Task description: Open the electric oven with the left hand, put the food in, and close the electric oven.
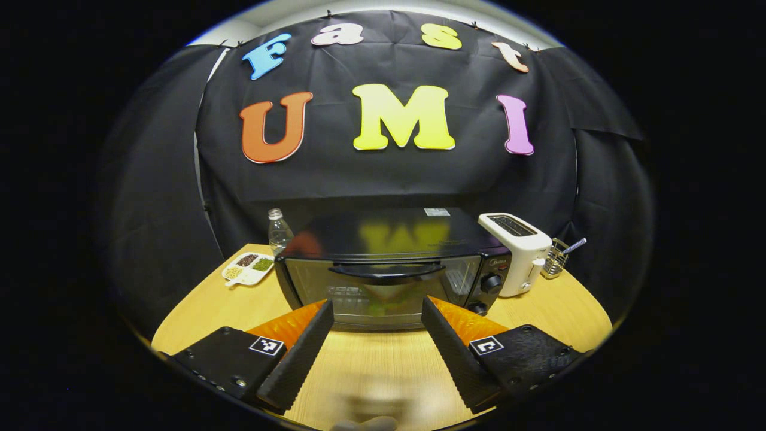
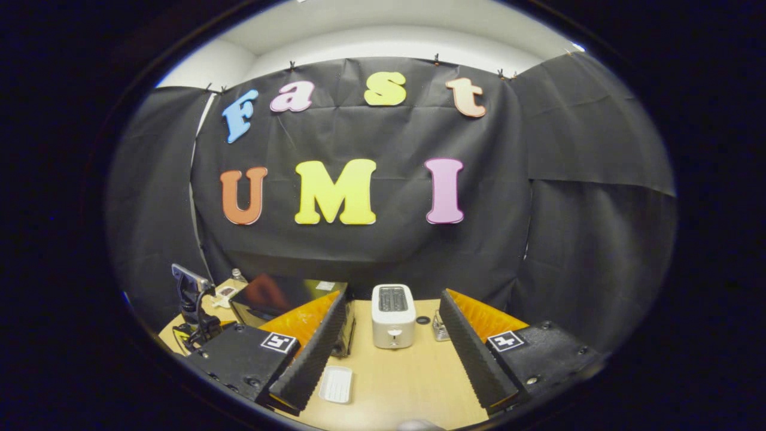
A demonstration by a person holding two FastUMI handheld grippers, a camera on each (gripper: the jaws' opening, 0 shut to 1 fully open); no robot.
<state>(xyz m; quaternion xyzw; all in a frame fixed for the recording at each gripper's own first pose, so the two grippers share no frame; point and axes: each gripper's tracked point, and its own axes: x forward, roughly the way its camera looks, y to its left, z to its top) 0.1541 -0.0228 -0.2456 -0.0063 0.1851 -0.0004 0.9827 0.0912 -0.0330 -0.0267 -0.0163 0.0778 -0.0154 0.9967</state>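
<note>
Wooden counter (image 1: 538, 311) against the black booth wall. At far left a divided snack tray (image 1: 248, 267) and a water bottle (image 1: 279, 232), then the electric oven (image 1: 389, 269) dead centre, door shut, white toaster (image 1: 519, 251) just right. Left gripper (image 1: 377, 311) faces the oven, fingers spread, holding nothing. Right gripper (image 2: 392, 335) likewise released, fingers framing the toaster, a small white dish (image 2: 336, 384) below.

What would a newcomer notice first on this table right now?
The black electric oven, door shut, sits mid-table straight ahead of the open left gripper. A white toaster stands just to its right, and the open right gripper faces that toaster. A divided snack tray lies left of the oven.
</note>
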